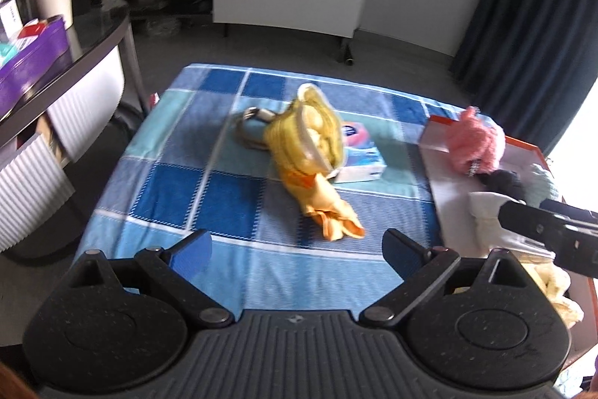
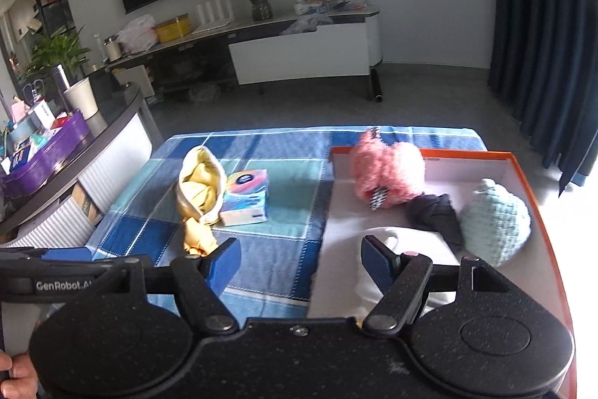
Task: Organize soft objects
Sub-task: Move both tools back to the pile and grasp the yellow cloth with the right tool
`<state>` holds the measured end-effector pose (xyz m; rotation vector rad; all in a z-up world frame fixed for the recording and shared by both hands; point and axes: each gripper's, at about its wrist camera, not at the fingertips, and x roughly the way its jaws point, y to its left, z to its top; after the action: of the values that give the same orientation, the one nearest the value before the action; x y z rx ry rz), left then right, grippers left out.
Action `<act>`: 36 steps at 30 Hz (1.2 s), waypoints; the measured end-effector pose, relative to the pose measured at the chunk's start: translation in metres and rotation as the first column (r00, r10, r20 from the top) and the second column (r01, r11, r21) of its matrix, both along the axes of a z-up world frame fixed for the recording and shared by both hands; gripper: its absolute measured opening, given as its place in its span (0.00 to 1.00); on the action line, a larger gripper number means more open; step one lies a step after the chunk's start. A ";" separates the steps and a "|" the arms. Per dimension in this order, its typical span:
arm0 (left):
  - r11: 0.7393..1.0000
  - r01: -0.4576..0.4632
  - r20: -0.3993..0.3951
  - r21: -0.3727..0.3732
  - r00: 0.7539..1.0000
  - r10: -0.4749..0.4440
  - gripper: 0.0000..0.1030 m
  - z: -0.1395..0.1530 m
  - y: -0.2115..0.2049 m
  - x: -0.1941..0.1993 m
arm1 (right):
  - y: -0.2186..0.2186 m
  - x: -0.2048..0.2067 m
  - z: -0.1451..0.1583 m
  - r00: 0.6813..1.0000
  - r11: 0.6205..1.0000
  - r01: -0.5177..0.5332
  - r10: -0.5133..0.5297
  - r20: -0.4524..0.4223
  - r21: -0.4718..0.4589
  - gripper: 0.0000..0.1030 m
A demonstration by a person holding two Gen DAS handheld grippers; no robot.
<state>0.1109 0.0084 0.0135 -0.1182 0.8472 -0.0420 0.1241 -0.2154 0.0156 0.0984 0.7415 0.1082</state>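
We read the scene from the left of the frame to the right. Our left tongs (image 1: 297, 243) stand wide open with nothing between them, low in the left wrist view above the blue checked cloth (image 1: 179, 152) that covers the worktop.

In the middle of the frame lies the yellow cloth bundle (image 1: 312, 152), the thing we judge is next to be put away. It looks light, limp and crumpled: a puffy upper part and a twisted orange-yellow tail (image 1: 334, 217) pointing toward us. It will sag and trail when lifted, so we would pinch the thick bunched middle, not the loose tail. It leans against a tissue pack (image 1: 360, 161), soft too but boxy; a grip across its short sides should hold.

To the right sits the orange-rimmed tray (image 2: 523, 171), which holds a pink fluffy toy (image 2: 388, 174), a dark cloth (image 2: 435, 212), a pale blue knitted hat (image 2: 495, 223) and a white cloth (image 2: 407, 242).

Our right tongs (image 2: 301, 262) are open and empty, over the tray's left edge.
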 end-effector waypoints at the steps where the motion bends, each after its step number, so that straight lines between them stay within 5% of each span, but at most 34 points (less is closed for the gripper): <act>1: 1.000 -0.007 -0.002 -0.001 1.000 0.007 0.97 -0.001 0.003 0.001 | 0.002 0.001 -0.001 1.000 1.000 -0.006 0.006 -0.002 0.001 0.82; 14: 0.997 -0.079 -0.027 -0.009 0.996 0.079 0.98 -0.011 0.032 0.009 | 0.039 0.019 -0.028 0.990 0.992 -0.127 0.127 -0.058 0.007 0.82; 22: 0.990 -0.139 -0.040 -0.005 0.990 0.138 0.98 -0.014 0.059 0.012 | 0.087 0.055 -0.053 0.960 0.965 -0.264 0.263 -0.096 -0.002 0.82; 28: 0.987 -0.159 -0.046 -0.014 0.986 0.158 0.98 -0.015 0.072 0.018 | 0.105 0.086 -0.075 0.953 0.962 -0.272 0.270 -0.136 -0.002 0.80; 33: 0.988 -0.153 -0.049 -0.032 0.987 0.152 0.98 -0.019 0.072 0.029 | 0.113 0.095 -0.088 0.948 0.958 -0.285 0.276 -0.161 -0.036 0.45; 36: 0.989 -0.142 -0.042 -0.039 0.989 0.140 0.98 -0.021 0.067 0.038 | 0.106 0.090 -0.084 0.950 0.961 -0.275 0.270 -0.157 -0.009 0.38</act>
<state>0.1492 0.0757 -0.0078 -0.2182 0.8759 0.0755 0.2143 -0.1092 -0.0686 -0.0266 0.9087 0.3565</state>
